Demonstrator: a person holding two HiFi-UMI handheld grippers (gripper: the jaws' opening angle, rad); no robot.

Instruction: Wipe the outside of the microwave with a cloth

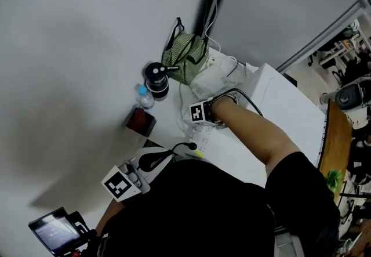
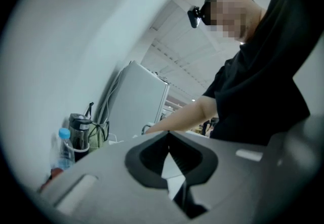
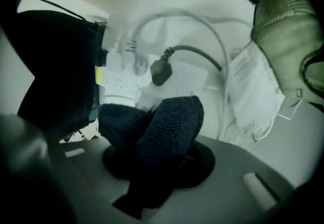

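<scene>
Holding a dark fluffy cloth (image 3: 174, 117), the right gripper (image 3: 154, 139) hangs over the white table (image 1: 278, 105). Its jaws are squeezed shut on the cloth, which bunches up and pokes out past them. Near the cloth lies a white power strip (image 3: 121, 74) with a black plug (image 3: 161, 71) in it. A white paper pack (image 3: 253, 91) lies beside that. The left gripper (image 2: 168, 139) is at the near edge of the table, close to the person's body, and tilts up. Its jaw tips are pressed together with nothing between them. At the far edge, by the wall, sits a green striped bag (image 1: 185, 55). A black cup with a lid (image 1: 156, 79) stands just beside the bag. Next come a water bottle with a blue cap (image 1: 144, 98) and a red box (image 1: 141, 122).
</scene>
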